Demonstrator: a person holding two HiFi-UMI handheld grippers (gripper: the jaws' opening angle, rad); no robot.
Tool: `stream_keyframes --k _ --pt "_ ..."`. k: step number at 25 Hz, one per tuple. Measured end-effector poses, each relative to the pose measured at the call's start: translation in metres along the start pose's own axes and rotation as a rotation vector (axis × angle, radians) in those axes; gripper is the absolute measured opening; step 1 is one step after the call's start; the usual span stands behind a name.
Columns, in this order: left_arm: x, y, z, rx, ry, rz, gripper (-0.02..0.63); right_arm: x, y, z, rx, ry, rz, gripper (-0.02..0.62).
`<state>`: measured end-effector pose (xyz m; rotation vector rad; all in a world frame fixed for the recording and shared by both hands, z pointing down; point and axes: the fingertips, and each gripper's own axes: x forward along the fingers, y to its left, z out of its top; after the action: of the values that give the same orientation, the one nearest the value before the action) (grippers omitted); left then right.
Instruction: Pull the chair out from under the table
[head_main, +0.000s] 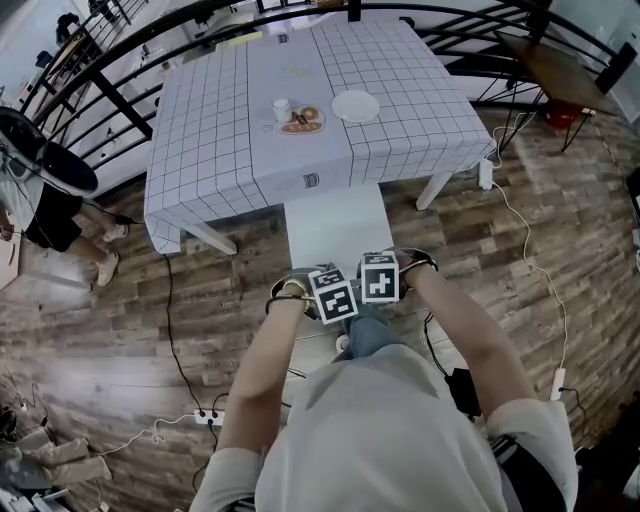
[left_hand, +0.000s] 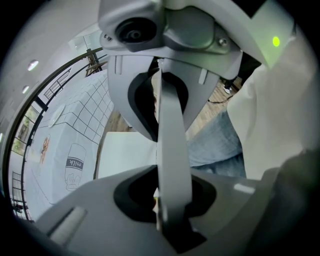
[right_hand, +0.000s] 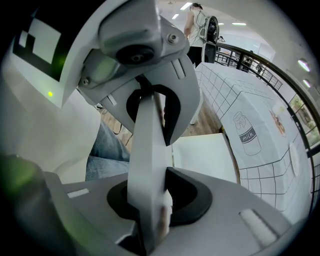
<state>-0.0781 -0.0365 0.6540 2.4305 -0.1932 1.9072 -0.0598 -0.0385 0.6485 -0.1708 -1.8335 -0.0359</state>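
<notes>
The white chair stands at the near edge of the table, its seat showing in front of the hanging cloth. Both grippers point steeply down at the chair's back, side by side. My left gripper and right gripper each hide their jaws under a marker cube. In the left gripper view the chair back runs edge-on between the jaws of the left gripper, with the seat behind. In the right gripper view the right gripper clamps the same back.
The table's gridded cloth carries a white plate, a plate of pastries and a cup. Cables and a power strip lie on the wooden floor. A black railing curves behind; another person stands at the left.
</notes>
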Motion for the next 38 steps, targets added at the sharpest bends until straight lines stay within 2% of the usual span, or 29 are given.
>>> stream_keyframes --k 38 --pt "-0.003 -0.064 -0.001 -0.006 -0.002 0.0 0.077 0.004 0.064 0.001 -0.007 0.002 0.009 0.078"
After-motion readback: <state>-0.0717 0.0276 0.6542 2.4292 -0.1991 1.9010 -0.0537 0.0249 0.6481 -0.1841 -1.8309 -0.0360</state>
